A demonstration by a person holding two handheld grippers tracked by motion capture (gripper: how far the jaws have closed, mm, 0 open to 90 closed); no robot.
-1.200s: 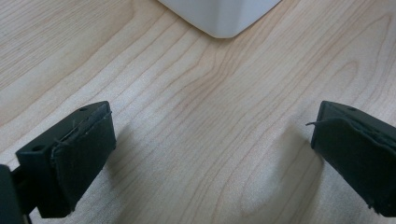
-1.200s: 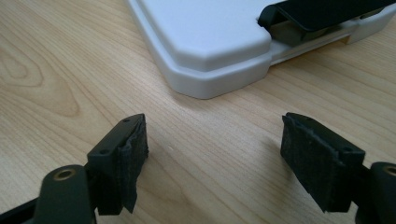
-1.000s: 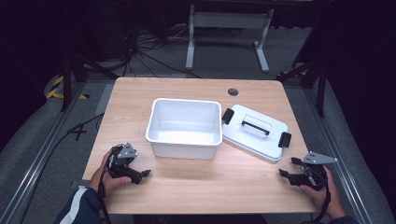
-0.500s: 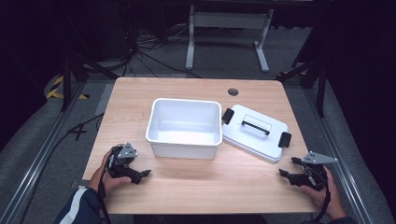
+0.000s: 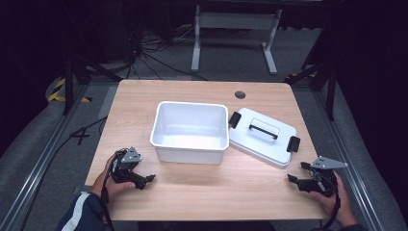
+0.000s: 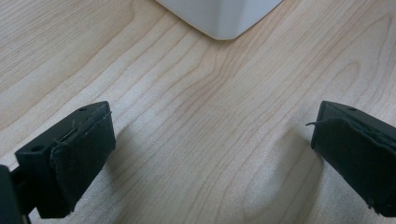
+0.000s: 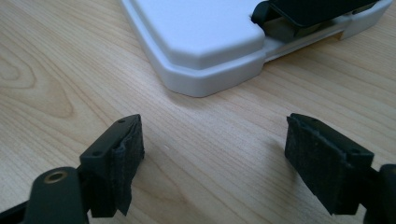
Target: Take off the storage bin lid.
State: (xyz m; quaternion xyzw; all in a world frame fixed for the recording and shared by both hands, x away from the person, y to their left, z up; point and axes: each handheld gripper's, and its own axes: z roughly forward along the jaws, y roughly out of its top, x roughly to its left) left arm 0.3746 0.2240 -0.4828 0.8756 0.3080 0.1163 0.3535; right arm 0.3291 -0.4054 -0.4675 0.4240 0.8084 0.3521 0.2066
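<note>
White bin, lid w/ blk handle, unlabelled

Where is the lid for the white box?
In the high view the white lid lies flat on the table, just right of the open white box, with the right gripper nearest it.

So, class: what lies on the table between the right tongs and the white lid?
Nothing: in the right gripper view, bare wood runs from the open right tongs to the near corner of the lid. The high view agrees.

One white bin, one lid, two grippers.
</note>
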